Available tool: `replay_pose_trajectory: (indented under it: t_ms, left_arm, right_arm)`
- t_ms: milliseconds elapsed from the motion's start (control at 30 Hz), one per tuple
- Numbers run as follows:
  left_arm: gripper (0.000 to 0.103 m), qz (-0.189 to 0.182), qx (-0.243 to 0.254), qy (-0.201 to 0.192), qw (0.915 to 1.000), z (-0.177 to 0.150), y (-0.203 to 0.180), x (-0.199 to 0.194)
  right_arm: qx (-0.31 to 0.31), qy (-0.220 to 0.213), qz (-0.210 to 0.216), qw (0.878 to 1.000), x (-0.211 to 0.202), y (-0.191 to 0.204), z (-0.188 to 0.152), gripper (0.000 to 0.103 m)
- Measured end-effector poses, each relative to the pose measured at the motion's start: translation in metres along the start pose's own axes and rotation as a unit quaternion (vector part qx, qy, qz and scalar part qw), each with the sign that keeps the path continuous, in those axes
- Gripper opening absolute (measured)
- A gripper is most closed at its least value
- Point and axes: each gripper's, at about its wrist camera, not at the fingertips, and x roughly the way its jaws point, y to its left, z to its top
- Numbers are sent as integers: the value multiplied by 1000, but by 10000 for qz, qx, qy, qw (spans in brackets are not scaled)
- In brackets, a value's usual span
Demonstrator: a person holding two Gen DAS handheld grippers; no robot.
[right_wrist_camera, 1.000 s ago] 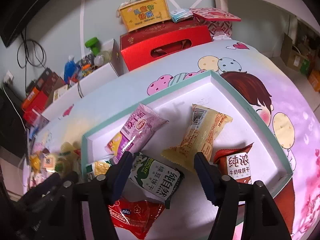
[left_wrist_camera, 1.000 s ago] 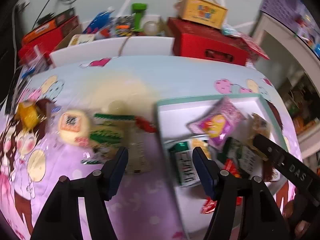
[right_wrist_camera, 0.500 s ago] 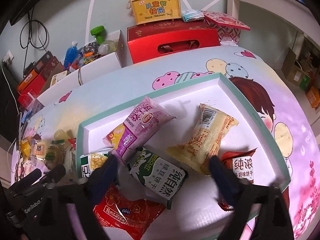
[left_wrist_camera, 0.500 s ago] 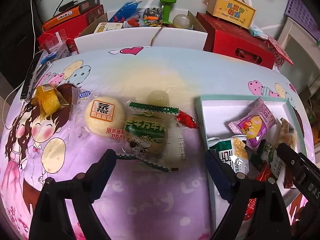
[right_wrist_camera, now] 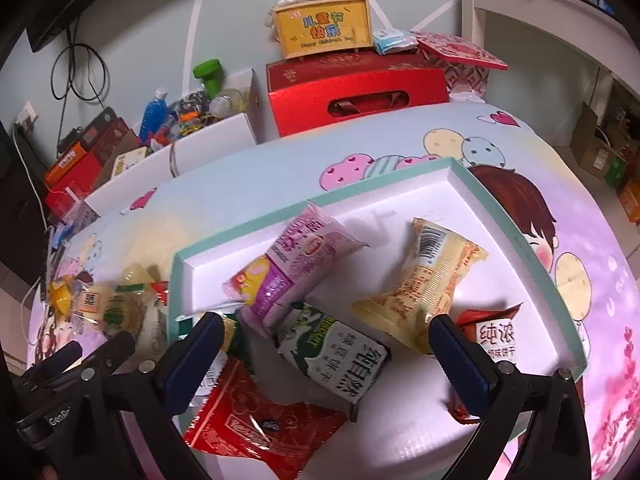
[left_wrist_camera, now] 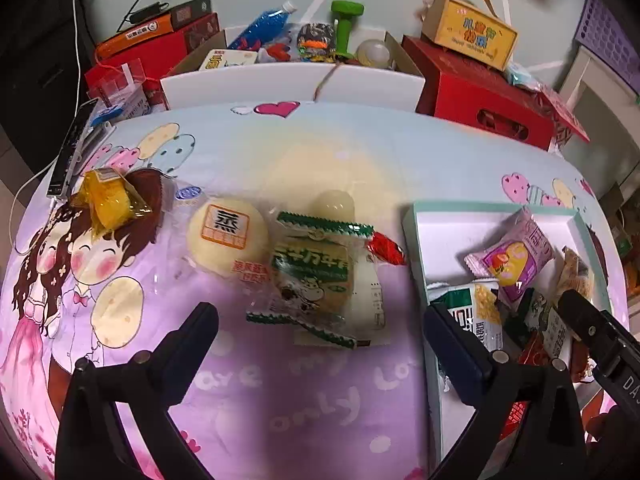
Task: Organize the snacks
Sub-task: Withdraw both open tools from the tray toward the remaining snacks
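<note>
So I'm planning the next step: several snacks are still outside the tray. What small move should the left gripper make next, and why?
Probably ease the left gripper down over the green-and-white packet. Its jaws are opening with nothing between them, and that packet lies straight ahead on the tablecloth, outside the tray. The round bun and yellow candy sit farther off.

red box [right_wrist_camera: 356,96] behind table | yellow carry box [right_wrist_camera: 322,30] on top | green dumbbell [left_wrist_camera: 346,26] upright in white box [left_wrist_camera: 292,84]
</note>
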Motion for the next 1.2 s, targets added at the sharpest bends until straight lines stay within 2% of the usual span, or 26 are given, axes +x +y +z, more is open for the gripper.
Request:
replay_pose_trajectory:
  t_ms: [367, 533, 800, 933, 1067, 1200]
  left_arm:
    - [102, 50, -269, -96, 9996, 1, 31, -11]
    - [102, 76, -398, -102, 9991, 0, 53, -19]
    - [102, 281, -919, -150, 9953, -1, 105, -31]
    - [102, 136, -1204, -141, 9925, -1, 133, -35]
    - [102, 151, -1223, -69, 9924, -1, 149, -33]
    - [102, -23, -1259, 69, 9920, 4, 164, -26]
  right_arm:
    - [-51, -106, 53, 9999, -4, 14, 0, 103]
    - [-184, -215, 309, 9991, -9, 29, 1, 103]
    - [-620, -444, 558, 9955, -20, 74, -5, 103]
    - [-819, -416, 716, 9932, -19, 96, -10, 103]
    - [-1066, -324, 871, 9900, -15, 122, -18, 102]
    - [-1337, -199, 916, 9866, -7, 144, -27, 95]
